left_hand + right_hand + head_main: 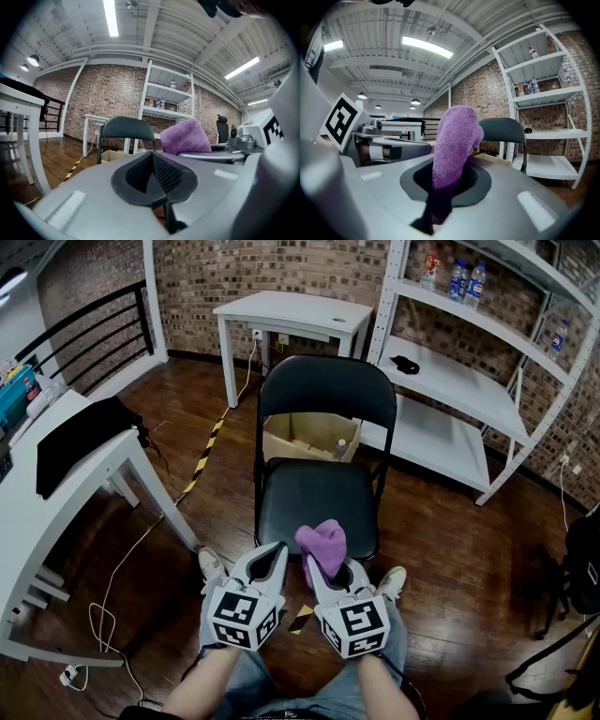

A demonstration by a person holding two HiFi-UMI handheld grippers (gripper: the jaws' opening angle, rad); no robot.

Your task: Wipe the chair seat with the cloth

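The fingers of our right gripper (449, 183) are pinching the purple cloth (455, 137) by its lower end, so most of it stands up out of them in a loose, rounded bunch. The fingers of our left gripper (153, 172) are pressed together with nothing between them, and it sits just beside the right one, doing no work for now.

In the head view the cloth hangs over the front edge of the chair seat (314, 495). We cannot tell whether it touches the seat, but both gripper views look out level and upward, so we judge it is lifted clear. The wiping looks to be at its very start.

To do this step well, we should tip the right gripper forward and down until the bunched part of the cloth lies flat on the vinyl, not just its tip. Then we sweep in overlapping passes from the front edge toward the backrest (325, 390) and out to both sides. The pinch is low on the cloth, so light pressure suits it; pushing hard could drag it out of the fingers or scrape them on the seat. The left gripper could steady the folding chair if it shifts.

Behind the chair an open cardboard box (302, 437) sits on the floor
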